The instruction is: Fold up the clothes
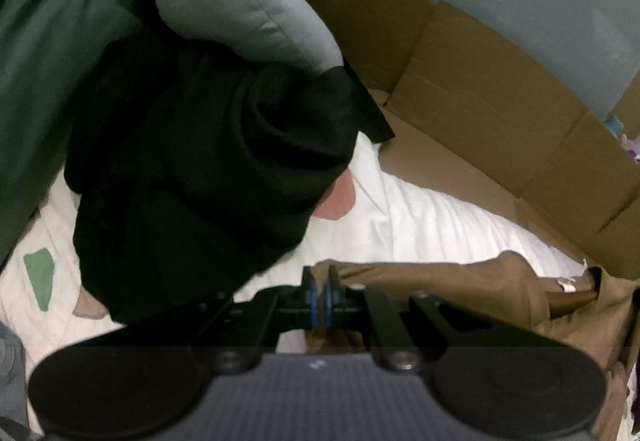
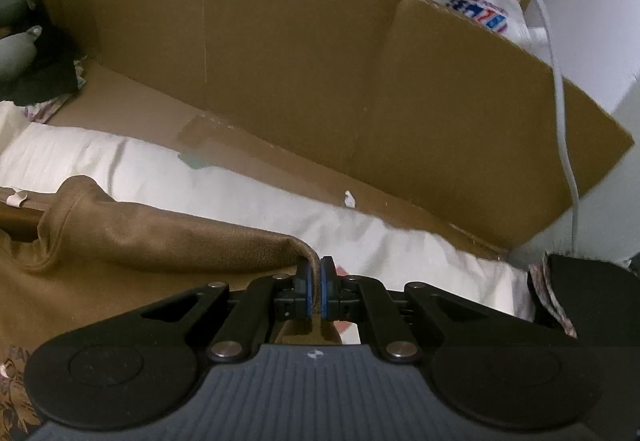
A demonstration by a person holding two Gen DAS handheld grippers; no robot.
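brown shirt (image 2: 160, 237) edge pinched, cardboard (image 2: 280, 53) near

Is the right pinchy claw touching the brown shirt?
Touching. The right wrist view shows the right gripper shut on a fold of the brown shirt, fabric squeezed between its blue pads.

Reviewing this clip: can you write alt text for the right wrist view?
The right gripper is shut on the edge of a brown garment lying across a white bed cover. A flattened cardboard box stands behind it, with a white cable hanging at right.
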